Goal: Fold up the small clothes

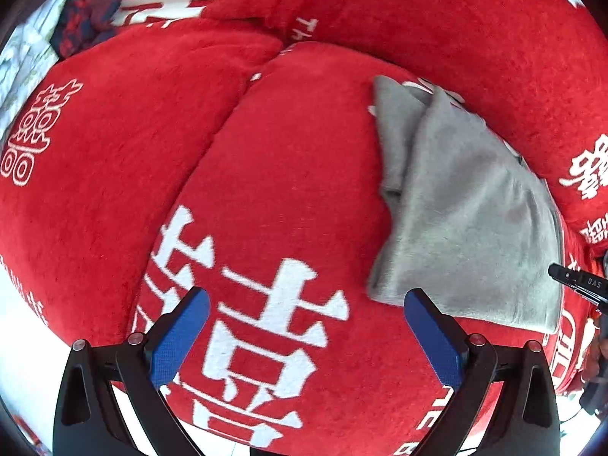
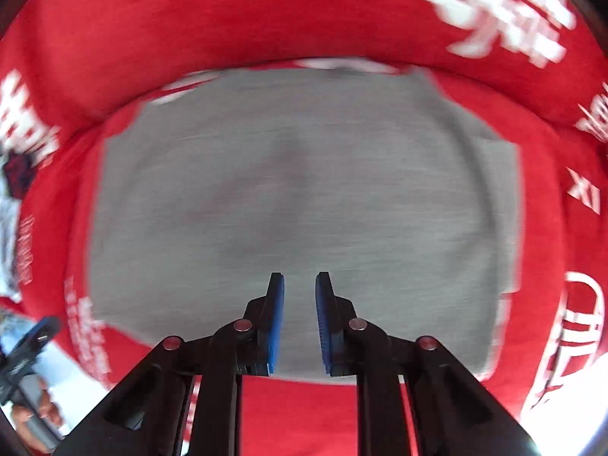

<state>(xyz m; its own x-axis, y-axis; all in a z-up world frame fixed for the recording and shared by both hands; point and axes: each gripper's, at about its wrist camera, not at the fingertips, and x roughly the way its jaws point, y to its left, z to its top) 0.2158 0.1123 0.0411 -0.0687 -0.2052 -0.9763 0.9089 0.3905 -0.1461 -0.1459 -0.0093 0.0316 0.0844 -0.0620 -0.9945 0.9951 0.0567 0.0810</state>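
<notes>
Blue pads of my right gripper (image 2: 299, 319) sit closest to the lens: nearly pinched together, a thin gap between them, nothing in it. Empty, not clamped on cloth. It hangs right over the grey garment (image 2: 296, 197), pointing down at it. I can't tell whether the tips touch the fabric; the frame is motion-smeared.

Red blanket (image 1: 304, 174) with white characters covers everything underneath, bunched into soft mounds. On it the grey garment (image 1: 467, 205) lies already doubled over, flat. From my left gripper (image 1: 307, 336) it's at about 1 o'clock, its long axis running from 11 o'clock far to 4 o'clock near. Its near corner lies just beside the left gripper's right pad (image 1: 431, 336), which I read as just off the cloth, not on it. Left jaws are spread fully wide, nothing between them but blanket.

So the right hand is the nearer one, centred on the piece; the left stands off its edge. My call: the next fold or smoothing pass belongs to the right side.

View differences: left wrist shows the layering, a narrower folded flap along the garment's far-left edge, plus the black tip of the other tool at 3 o'clock. Right wrist shows the whole outline as a rough rectangle, but blur hides the fold lines. Dark red-and-blue cloth (image 1: 81, 24) sits well apart at 10 o'clock, untouched.
</notes>
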